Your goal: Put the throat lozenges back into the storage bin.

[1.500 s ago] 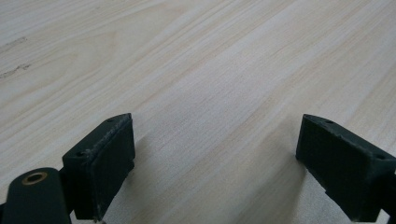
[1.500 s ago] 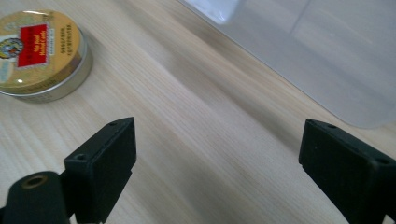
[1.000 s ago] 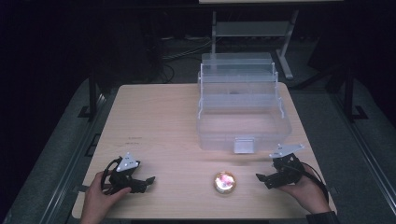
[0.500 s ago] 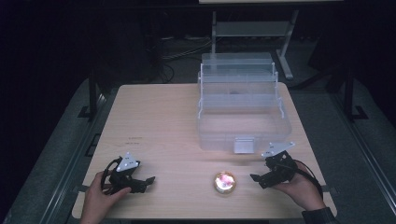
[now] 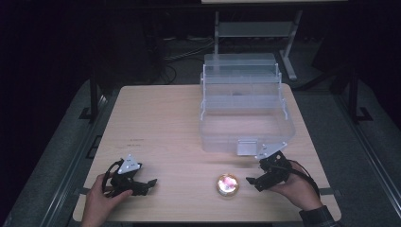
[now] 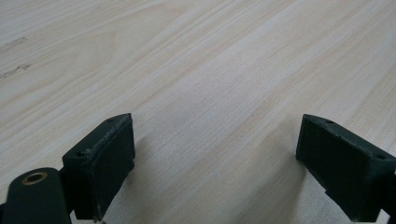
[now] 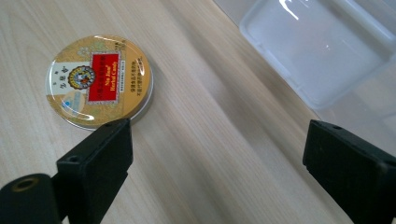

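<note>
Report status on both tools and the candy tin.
Right tool open, jaws just widening, nothing between them. Left tool open, empty. Candy tin flat on table, beside right tool. Path clear.

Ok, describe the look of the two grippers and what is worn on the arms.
Both the left gripper and the right gripper are black, each topped by a grey three-cornered plate, with blocky black jaws. A black cable loops from the right one. The right wrist wears a dark cuff.
</note>
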Demonstrator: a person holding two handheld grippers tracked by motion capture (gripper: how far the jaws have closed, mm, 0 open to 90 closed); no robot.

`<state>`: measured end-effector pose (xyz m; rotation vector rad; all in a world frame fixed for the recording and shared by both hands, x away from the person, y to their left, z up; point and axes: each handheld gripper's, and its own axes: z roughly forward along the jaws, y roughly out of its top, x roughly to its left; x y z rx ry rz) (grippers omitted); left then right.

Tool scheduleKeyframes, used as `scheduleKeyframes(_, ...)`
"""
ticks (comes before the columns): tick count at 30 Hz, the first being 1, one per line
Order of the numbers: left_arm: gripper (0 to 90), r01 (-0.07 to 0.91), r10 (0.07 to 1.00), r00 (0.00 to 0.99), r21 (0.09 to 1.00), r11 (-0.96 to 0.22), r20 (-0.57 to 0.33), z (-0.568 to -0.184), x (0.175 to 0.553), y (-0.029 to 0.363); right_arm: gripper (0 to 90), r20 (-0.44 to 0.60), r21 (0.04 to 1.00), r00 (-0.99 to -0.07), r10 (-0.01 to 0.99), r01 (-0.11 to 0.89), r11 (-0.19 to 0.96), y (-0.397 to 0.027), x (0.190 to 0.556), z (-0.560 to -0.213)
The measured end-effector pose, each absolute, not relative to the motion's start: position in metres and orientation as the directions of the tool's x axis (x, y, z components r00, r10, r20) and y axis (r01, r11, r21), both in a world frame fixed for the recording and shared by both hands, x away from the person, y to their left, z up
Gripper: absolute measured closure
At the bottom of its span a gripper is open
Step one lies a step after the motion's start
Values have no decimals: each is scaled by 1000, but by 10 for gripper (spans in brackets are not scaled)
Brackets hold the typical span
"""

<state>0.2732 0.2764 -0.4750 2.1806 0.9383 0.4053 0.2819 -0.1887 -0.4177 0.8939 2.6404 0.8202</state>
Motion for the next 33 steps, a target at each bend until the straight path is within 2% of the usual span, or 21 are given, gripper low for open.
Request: scheduleKeyframes(33,108,504,727,686,718,-480,5,-475,273,277,80,-43,543,-868,494,395,741,-143,288,-416)
